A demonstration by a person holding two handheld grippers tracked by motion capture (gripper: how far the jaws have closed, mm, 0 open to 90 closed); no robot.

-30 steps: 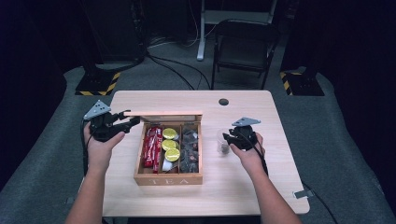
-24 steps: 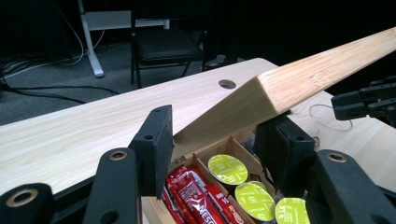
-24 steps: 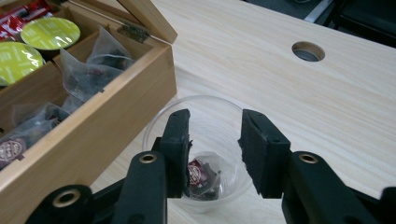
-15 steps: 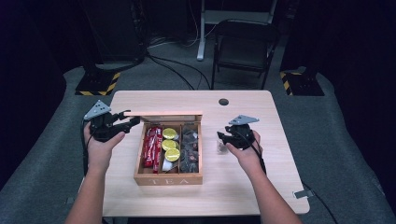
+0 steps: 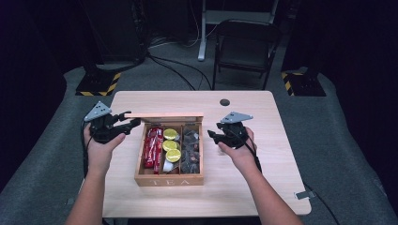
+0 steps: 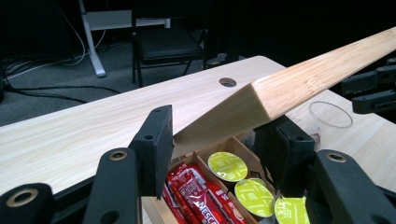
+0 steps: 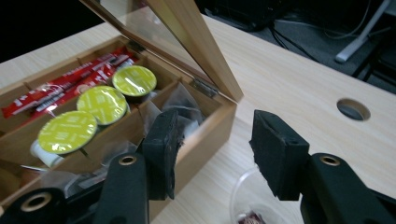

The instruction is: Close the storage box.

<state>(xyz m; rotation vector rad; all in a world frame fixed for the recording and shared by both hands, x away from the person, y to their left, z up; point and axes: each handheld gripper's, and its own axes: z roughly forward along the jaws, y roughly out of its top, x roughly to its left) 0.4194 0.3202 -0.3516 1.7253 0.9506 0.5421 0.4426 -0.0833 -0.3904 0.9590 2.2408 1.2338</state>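
Left gripper (image 5: 130, 123) pinches the corner of the wooden lid (image 6: 299, 88) of the tea box (image 5: 169, 179), which sits at the table's centre; from my seat the lid stands propped at 12 o'clock of the box, hinged along the back wall, and I see both black pads squeezing its pale bamboo edge in the left gripper view. Right gripper (image 5: 212, 136) hangs at 3 o'clock of the box, just above the table (image 5: 263, 187), its jaws spread with nothing between them; they have just been opening. Below it stands a clear plastic cup (image 7: 252, 205), thin-walled, with something dark at the bottom. I judge the lid stiff and light, its glass pane (image 7: 140, 23) the one fragile part, so the wooden frame is the place to hold, near a free corner where the leverage on the small hinge (image 7: 204, 87) is kind. Inside, red stick sachets (image 5: 153, 146) fill the 9 o'clock compartment, slick and floppy; yellow-green foil-topped pods (image 5: 170, 145) sit in the middle one, rigid, round, easy to grip by the rim; dark crinkly wrapped bags (image 5: 190, 149) fill the 3 o'clock one, soft and slippery, best pinched at a fold.
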